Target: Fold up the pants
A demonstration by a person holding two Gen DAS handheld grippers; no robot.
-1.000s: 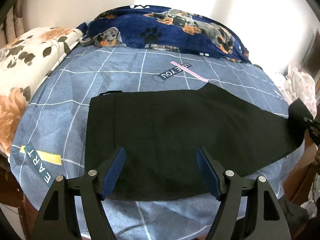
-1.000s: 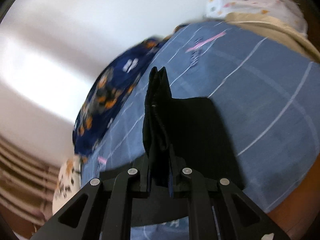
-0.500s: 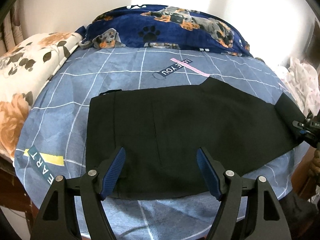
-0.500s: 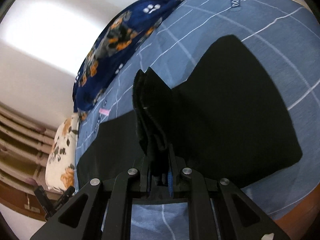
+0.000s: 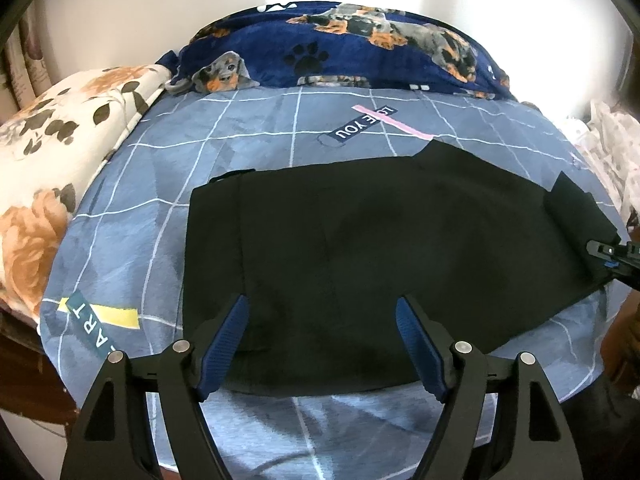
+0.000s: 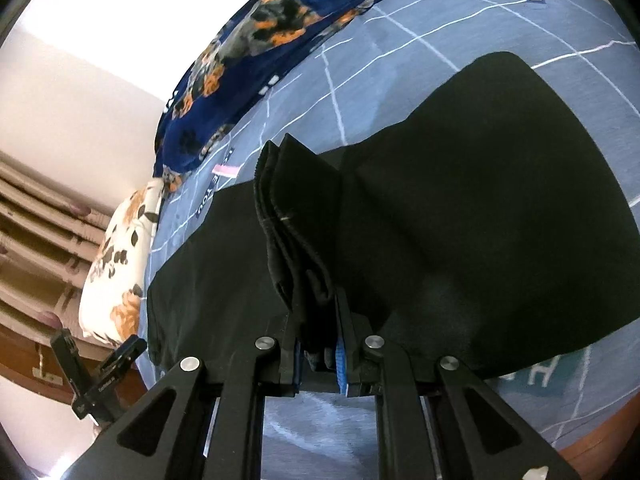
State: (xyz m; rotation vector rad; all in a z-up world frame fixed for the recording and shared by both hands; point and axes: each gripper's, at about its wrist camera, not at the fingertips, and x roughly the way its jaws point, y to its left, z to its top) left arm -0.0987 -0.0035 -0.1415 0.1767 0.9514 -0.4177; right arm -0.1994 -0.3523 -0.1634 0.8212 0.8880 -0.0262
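Nearest us, our left gripper (image 5: 322,340) hovers with its jaws apart and empty, having just widened slightly, over the near edge of the black fabric pants (image 5: 380,264) spread on the blue grid-patterned bed sheet (image 5: 240,120). Their long axis runs left to right. At the far right end, our right gripper (image 6: 318,320) has its jaws clamped on the bunched hem, ready to carry it leftward.

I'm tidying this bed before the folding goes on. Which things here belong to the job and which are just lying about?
Part of the job:
- black fabric pants, spread flat
- right gripper, fingers clamped on a bunched end of the pants
- left gripper, fingers open above the near edge

Just lying about:
- navy dog-print blanket
- cream floral pillow
- blue grid-pattern bedsheet
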